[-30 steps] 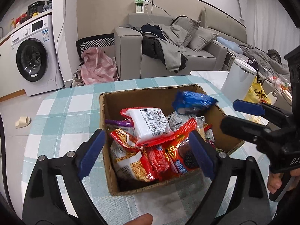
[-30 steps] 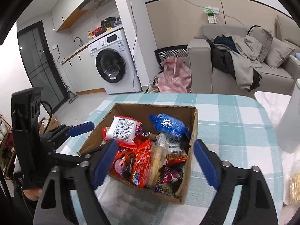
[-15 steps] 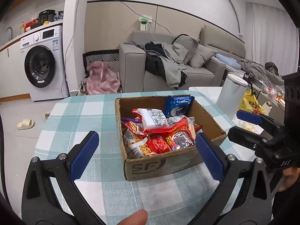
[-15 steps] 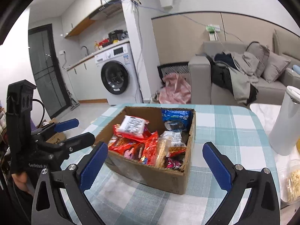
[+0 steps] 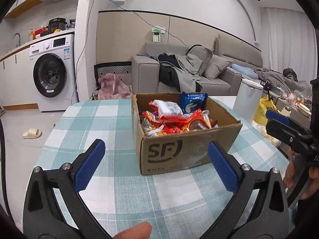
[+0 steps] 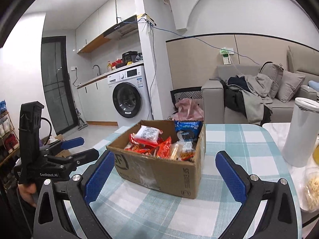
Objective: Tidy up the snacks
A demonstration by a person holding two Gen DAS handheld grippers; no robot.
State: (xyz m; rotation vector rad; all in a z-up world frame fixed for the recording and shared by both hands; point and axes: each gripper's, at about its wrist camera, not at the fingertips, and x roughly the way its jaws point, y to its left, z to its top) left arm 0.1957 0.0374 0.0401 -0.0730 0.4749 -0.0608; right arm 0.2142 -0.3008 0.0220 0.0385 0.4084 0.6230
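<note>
- The left gripper (image 5: 155, 163), a black clamp with blue ribbed pads, had drawn back from above the open brown cardboard box (image 5: 185, 149) to the near side of it over the last second, so that the box's printed front wall showed in full ahead of the pads.
- Its jaws had just been opening and stood wide and empty, with only the teal-and-white checked tablecloth (image 5: 111, 119) between them.
- The snacks (image 5: 175, 119), a heap of red, orange and white crinkly packets with one blue cookie pack (image 5: 192, 102) upright against the far wall, lay in the box as a second ago; none had been lifted out.
- The box sat near the middle of the table, well in from the near edge.
- The right gripper (image 6: 166, 177), the same build, had pulled back likewise, and the box's near right corner lay just beyond its pads.
- Its jaws had also just been opening and stood wide apart, holding nothing.
- A tall white lidded canister (image 6: 301, 131) stood by the table's right edge, apart from the box.
- Judged from this, both claws had released or backed off together, and the sorting looked either finished or paused, with every packet gathered in the one box.
</note>
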